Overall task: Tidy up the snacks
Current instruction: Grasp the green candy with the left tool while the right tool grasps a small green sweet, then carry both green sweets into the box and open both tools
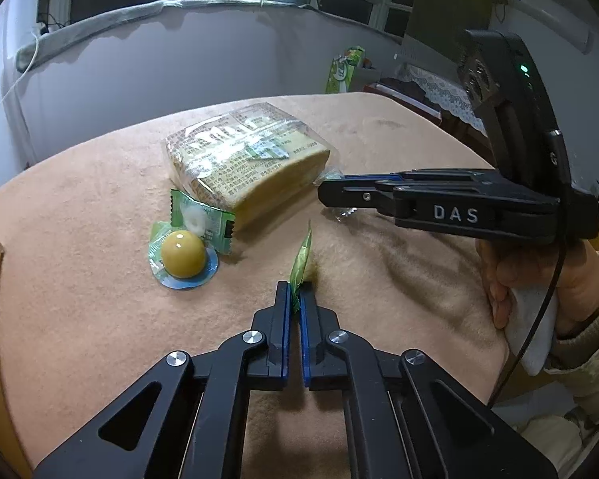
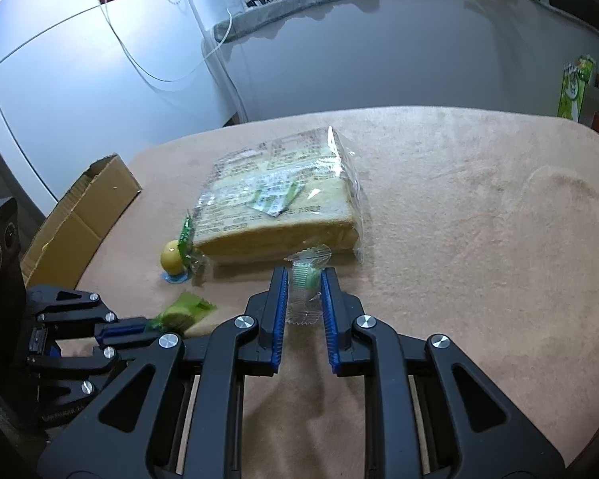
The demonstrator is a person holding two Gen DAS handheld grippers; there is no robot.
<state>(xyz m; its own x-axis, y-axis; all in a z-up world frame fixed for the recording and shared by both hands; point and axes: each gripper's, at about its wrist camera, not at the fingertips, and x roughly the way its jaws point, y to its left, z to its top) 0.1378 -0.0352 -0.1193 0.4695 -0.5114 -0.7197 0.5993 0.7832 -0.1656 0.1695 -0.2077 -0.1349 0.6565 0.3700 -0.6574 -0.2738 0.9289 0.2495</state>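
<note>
Left hand-held gripper (image 1: 294, 299): jaws pinched on edge of green candy wrapper (image 1: 302, 261), held upright just above counter (image 1: 100, 311), probably for carrying to cardboard box (image 2: 80, 215) at left edge. Near it: yellow ball candy (image 1: 183, 253) on blue base, touching green ring-candy packet (image 1: 199, 217) leaning on bread bag (image 1: 243, 159), mid-counter. Right hand-held gripper (image 2: 304, 287): clamped on clear-wrapped green candy (image 2: 306, 279), just beside bread bag's near side, likely lifted clear for sorting. Box contents hidden.
</note>
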